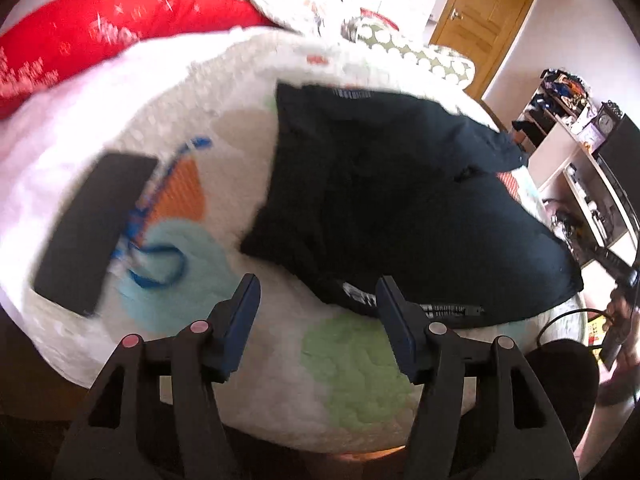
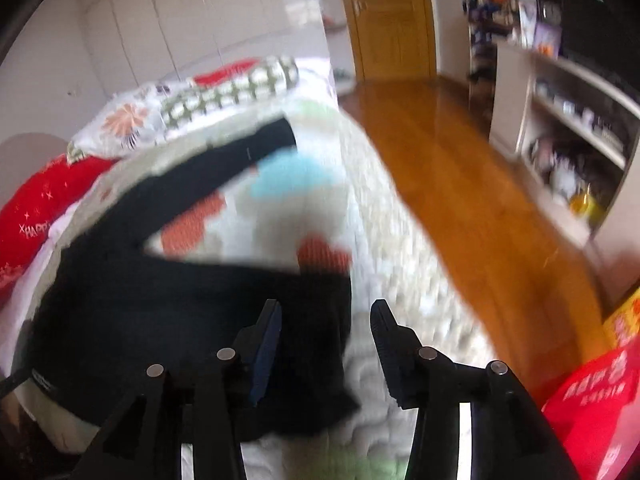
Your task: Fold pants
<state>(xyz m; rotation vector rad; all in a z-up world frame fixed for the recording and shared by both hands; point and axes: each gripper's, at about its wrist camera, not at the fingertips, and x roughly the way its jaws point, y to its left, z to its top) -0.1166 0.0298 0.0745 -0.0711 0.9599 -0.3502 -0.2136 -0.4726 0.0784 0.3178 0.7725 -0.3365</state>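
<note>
Dark navy pants [image 1: 400, 208] lie spread on a white quilt with coloured patches [image 1: 360, 364]. The waistband with a white label faces my left gripper [image 1: 318, 292], which is open and empty just above the near edge of the pants. In the right wrist view the pants [image 2: 168, 300] lie with two legs reaching away to the upper right. My right gripper [image 2: 326, 312] is open and empty over the near right edge of the pants, left finger [image 2: 268, 336] above the cloth. Both views are blurred.
A black phone [image 1: 92, 228] with a blue lanyard [image 1: 160, 240] lies on the quilt at left. Red pillow [image 1: 80, 36] and patterned pillows [image 2: 224, 88] at the back. Wooden floor [image 2: 472, 184], door [image 2: 388, 16], shelves [image 2: 568, 120] and a red bag [image 2: 596, 392] to the right.
</note>
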